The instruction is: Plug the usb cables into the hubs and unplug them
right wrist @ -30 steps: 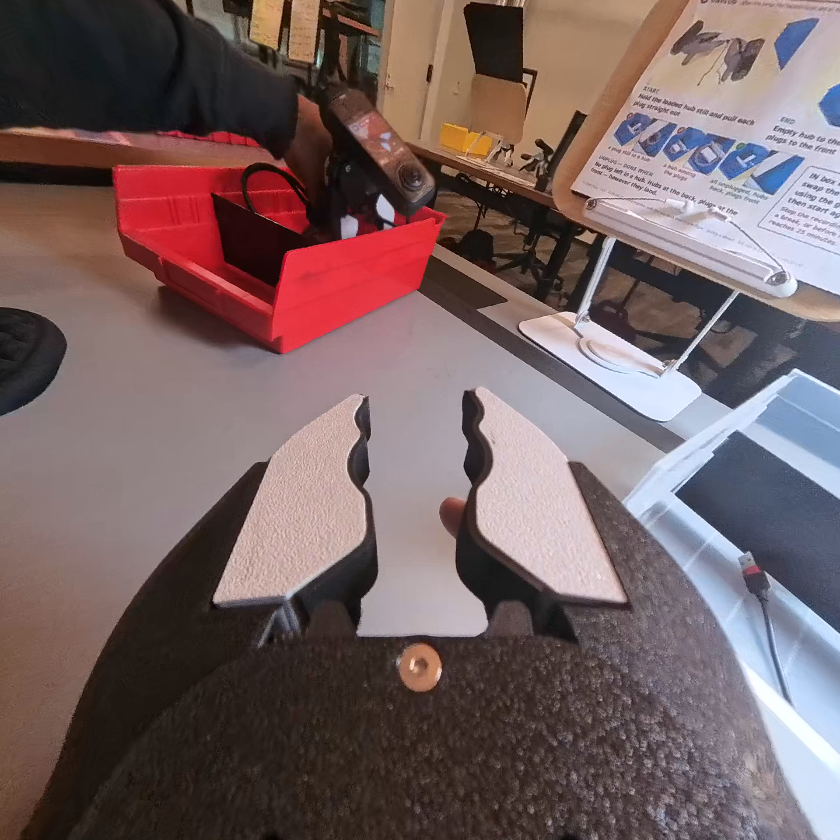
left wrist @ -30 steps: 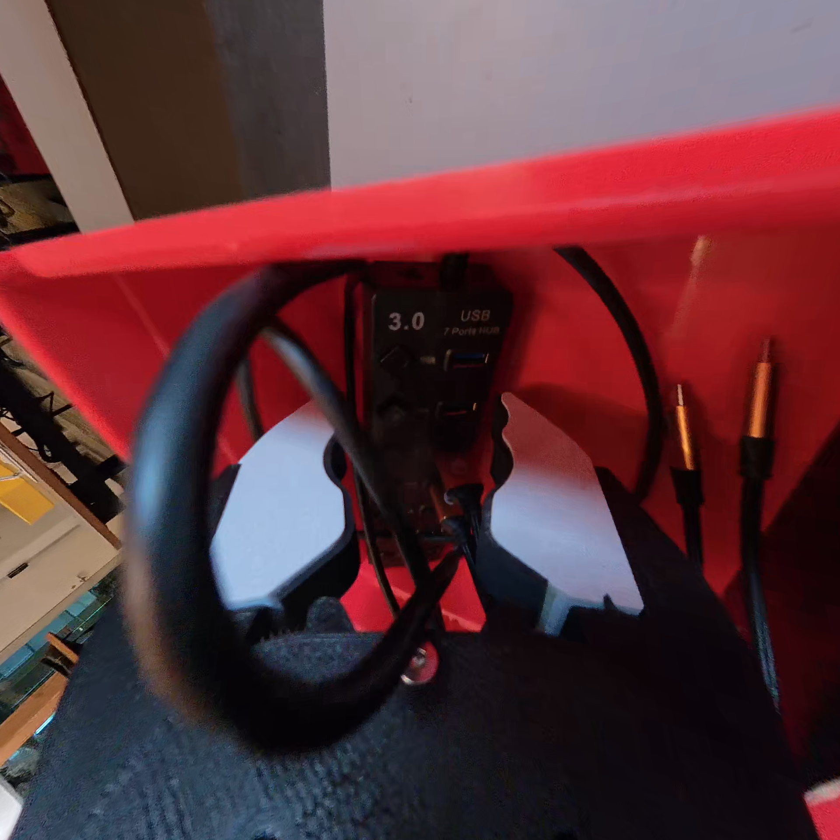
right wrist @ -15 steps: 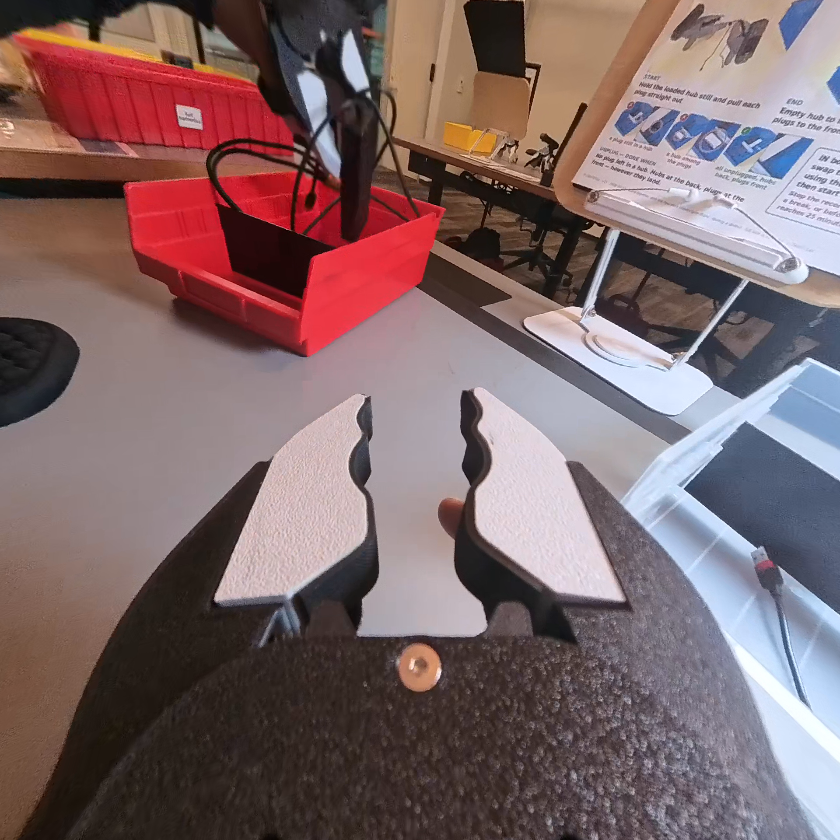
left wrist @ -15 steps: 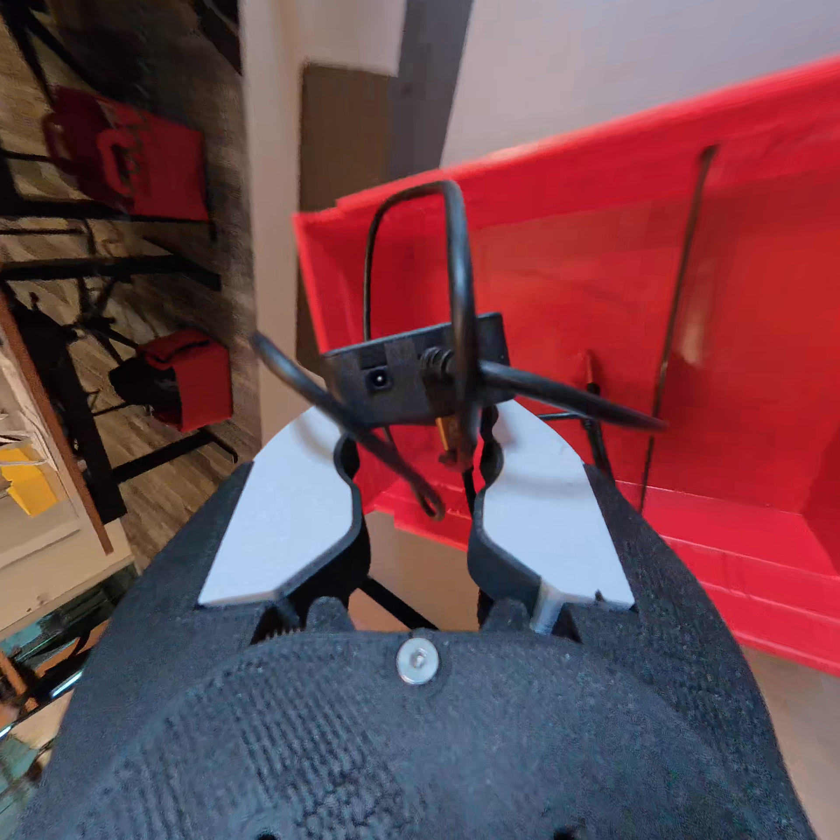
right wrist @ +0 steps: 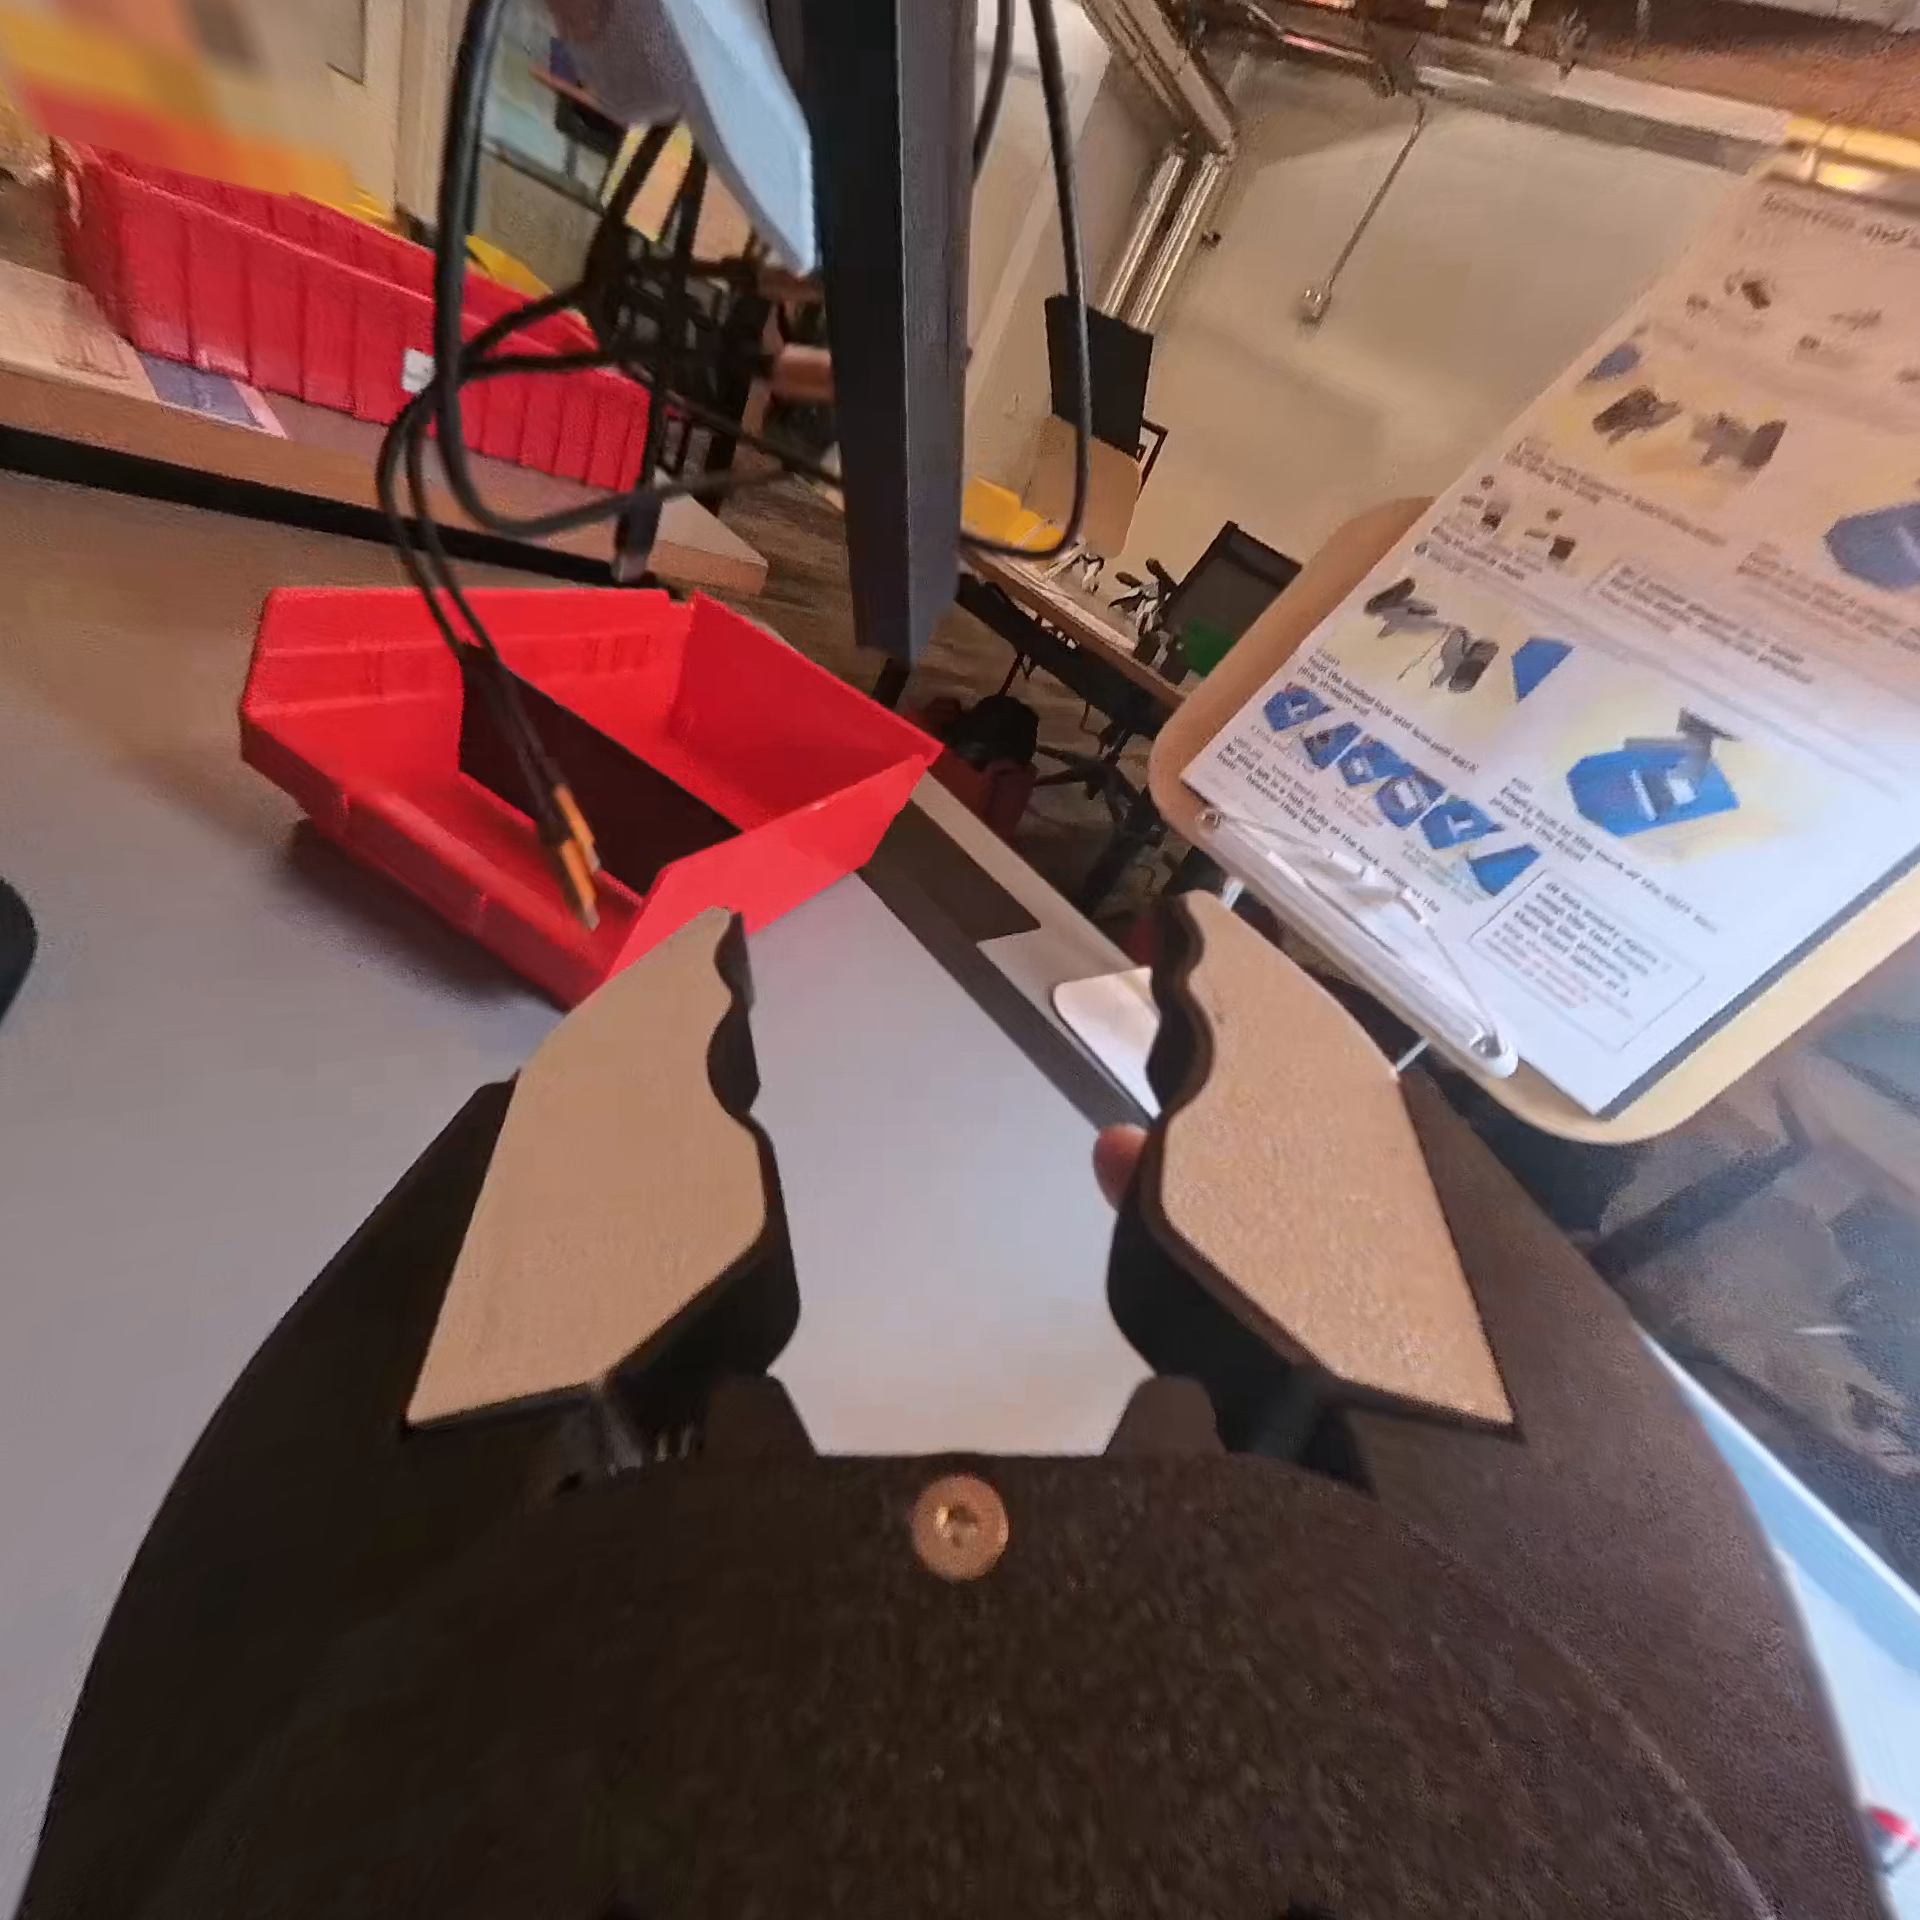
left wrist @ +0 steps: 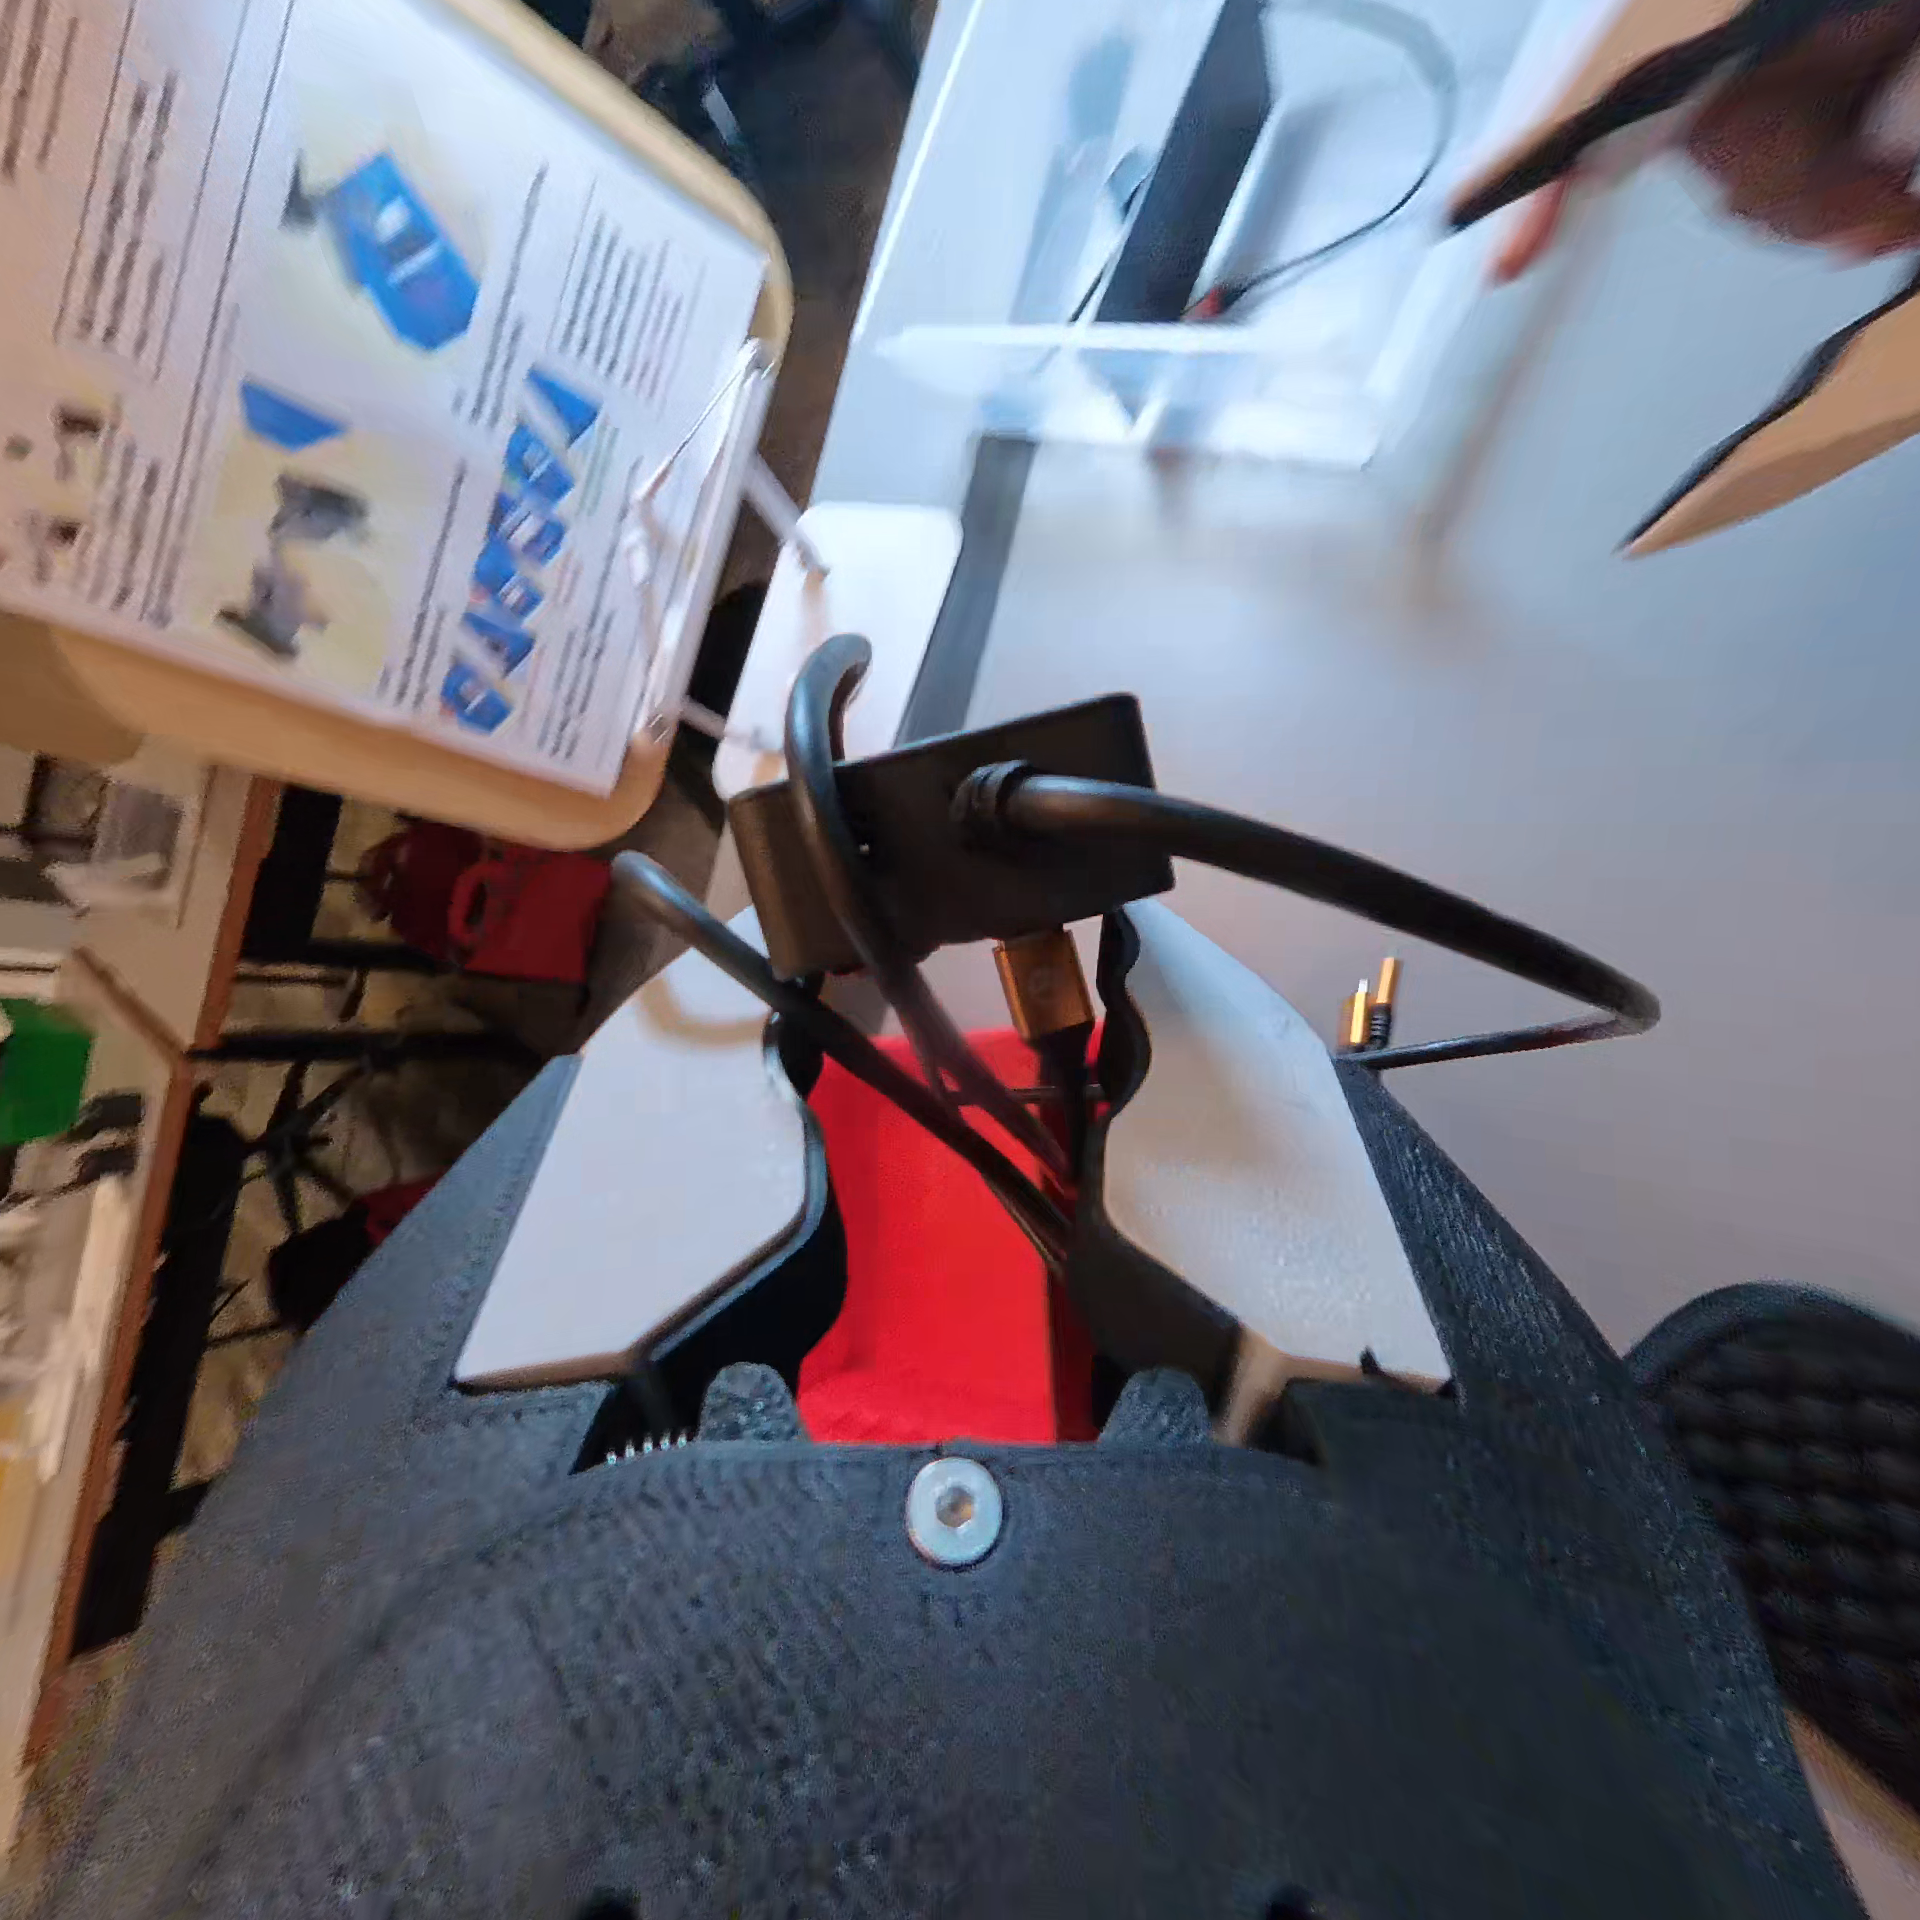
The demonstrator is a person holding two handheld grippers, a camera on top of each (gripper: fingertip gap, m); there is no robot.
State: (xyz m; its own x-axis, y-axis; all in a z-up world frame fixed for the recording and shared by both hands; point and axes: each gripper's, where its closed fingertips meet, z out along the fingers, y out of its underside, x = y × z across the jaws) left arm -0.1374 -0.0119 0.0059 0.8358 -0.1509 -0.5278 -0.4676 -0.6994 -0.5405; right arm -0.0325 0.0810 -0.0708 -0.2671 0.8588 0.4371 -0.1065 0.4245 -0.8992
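Your left gripper [left wrist: 961, 1039] had the hub [left wrist: 951, 831] lifted clear of the bin; the hub sat at frame center in the left wrist view, end-on to the cam, just past the fingertips. The pads weren't closed together, and a gold plug [left wrist: 1042, 987] w/ its cable ran down between them against the right pad. I couldn't tell from that view whether the fingers were actually pinching the cable or plug. A thick black cable [left wrist: 1351, 883] left the hub's end face and arced to the right of frame. Red of the bin [left wrist: 935, 1247] showed through the gap between the pads. 2 loose gold plugs [left wrist: 1371, 1003] poked out just right of the right pad. The instruction sheet [left wrist: 343, 343] filled the upper left, blurred.

In the right wrist view, your right gripper [right wrist: 945, 997] was released, pads well apart, nothing between them, held over the grey table [right wrist: 208, 1143]. The hub hung as a dark bar at top center, above the bin [right wrist: 790, 748], w/ black cables draping off it. 2 gold plugs [right wrist: 571, 847] dangled on their cables at left-center of frame, in front of the bin's open front. The sheet on its stand [right wrist: 1610, 727] stood at right. A 2nd red bin [right wrist: 312, 312] sat at upper left, far back.
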